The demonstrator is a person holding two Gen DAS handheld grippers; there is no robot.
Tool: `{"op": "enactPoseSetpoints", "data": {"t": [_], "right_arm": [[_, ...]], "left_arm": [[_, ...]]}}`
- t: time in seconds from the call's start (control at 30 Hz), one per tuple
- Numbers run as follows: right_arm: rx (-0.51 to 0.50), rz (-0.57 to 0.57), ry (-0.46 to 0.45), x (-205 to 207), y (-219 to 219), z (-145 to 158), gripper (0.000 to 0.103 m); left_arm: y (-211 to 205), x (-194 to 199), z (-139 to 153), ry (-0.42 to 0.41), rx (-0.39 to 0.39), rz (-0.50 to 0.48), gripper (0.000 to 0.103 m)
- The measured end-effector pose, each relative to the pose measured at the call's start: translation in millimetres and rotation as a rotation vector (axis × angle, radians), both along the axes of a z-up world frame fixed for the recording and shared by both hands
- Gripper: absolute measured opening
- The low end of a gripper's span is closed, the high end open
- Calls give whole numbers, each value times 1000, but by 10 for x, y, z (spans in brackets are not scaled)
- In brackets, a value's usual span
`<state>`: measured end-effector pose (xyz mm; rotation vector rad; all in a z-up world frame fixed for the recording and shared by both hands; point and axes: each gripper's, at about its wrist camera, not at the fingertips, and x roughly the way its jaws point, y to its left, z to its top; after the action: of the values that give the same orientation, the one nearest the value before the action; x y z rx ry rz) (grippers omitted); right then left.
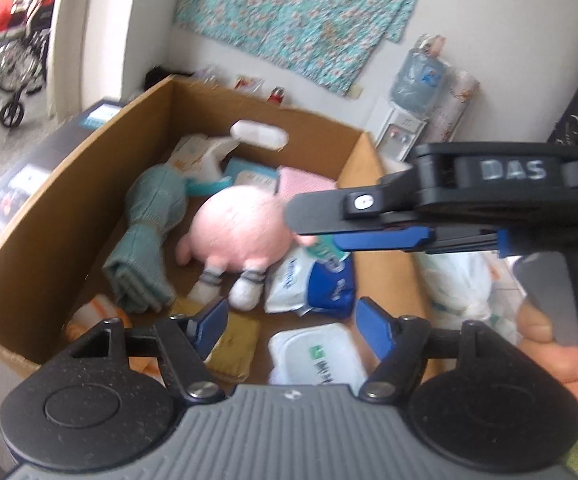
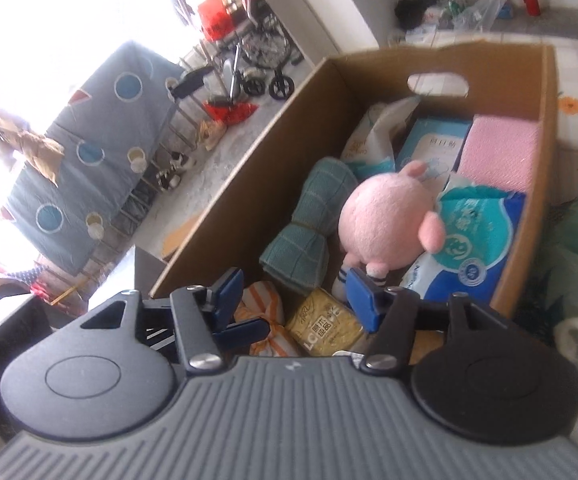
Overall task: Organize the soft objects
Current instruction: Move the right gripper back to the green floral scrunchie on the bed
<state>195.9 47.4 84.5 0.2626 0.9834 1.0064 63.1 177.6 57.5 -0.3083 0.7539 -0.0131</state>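
A cardboard box point(image 1: 45, 216) holds soft goods: a pink plush toy point(image 1: 237, 232), a rolled teal towel point(image 1: 149, 240), a pink cloth point(image 1: 305, 184), blue-white tissue packs point(image 1: 317, 284) and a yellow pack point(image 1: 233, 344). My left gripper point(image 1: 289, 328) is open and empty above the box's near end. My right gripper point(image 1: 309, 216) reaches in from the right beside the plush. In the right wrist view the right gripper point(image 2: 297, 300) is open and empty over the box point(image 2: 229, 184), with the plush point(image 2: 389, 216), towel point(image 2: 309, 232) and yellow pack point(image 2: 325, 328) below.
A water dispenser with bottle point(image 1: 409, 96) stands against the far wall under a patterned cloth point(image 1: 301, 12). A wheelchair point(image 2: 257, 52) and a blue spotted cover point(image 2: 89, 140) lie beyond the box. A white plastic bag point(image 1: 461, 292) sits right of the box.
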Motion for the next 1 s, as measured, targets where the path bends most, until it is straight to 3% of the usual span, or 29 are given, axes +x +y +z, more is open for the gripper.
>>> {"op": "enactPoseSetpoints", "data": {"t": [0.23,0.43,0.6,0.73,0.87,1.0], "right_arm": [[103,-167,-78,-86,-942,230,62],[124,-412,-83,-101,-2052,118,62],[151,-589,18,-37,-2944,-332,62],[190,-649,160,142,-3374,-850,63],[212,-654,274,352,-3434,-1336,63],[218,-628,351,498,-3274,-1619,63]], "left_arm": [[-557,70,205,-118,44,-139,77],[-1330,108,165,-181,72,-344,78],[-1930,116,-100,-181,90,-475,76],[-2278,113,-318,-142,126,-513,59],[-2473,58,-469,-124,152,-526,53],[-2550,93,-556,-86,156,-512,50]]}}
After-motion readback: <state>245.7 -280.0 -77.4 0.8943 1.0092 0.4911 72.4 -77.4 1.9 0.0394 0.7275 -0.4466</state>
